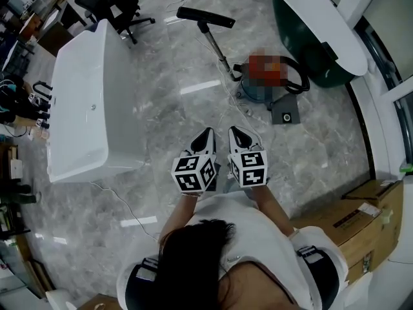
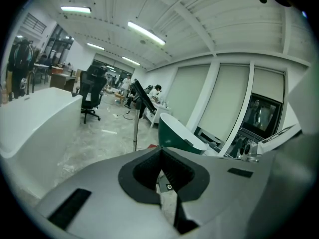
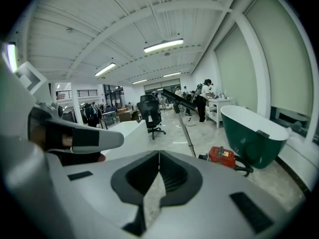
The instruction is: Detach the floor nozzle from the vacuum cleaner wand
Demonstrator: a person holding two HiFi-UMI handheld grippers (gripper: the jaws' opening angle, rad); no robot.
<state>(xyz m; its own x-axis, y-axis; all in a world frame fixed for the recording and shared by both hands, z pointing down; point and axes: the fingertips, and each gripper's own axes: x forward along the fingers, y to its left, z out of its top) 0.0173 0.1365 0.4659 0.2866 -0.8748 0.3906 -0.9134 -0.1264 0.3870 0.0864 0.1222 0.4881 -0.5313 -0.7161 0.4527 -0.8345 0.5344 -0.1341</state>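
The vacuum cleaner's body (image 1: 257,91) sits on the marble floor ahead of me, red on top (image 3: 222,156). Its metal wand (image 1: 216,47) slants away to the black floor nozzle (image 1: 205,17), which is raised at the far end. The wand (image 2: 135,131) and nozzle (image 2: 141,94) also stand ahead in the left gripper view, and the wand (image 3: 187,134) and nozzle (image 3: 178,99) in the right gripper view. My left gripper (image 1: 208,132) and right gripper (image 1: 236,131) are side by side, well short of the vacuum, both shut and empty.
A white bathtub (image 1: 80,102) stands to the left and a green one (image 1: 310,31) at the far right. Beyond are a black office chair (image 1: 113,2) and people at desks. Cardboard boxes (image 1: 361,218) sit at my right. A grey box (image 1: 284,112) and cables lie beside the vacuum.
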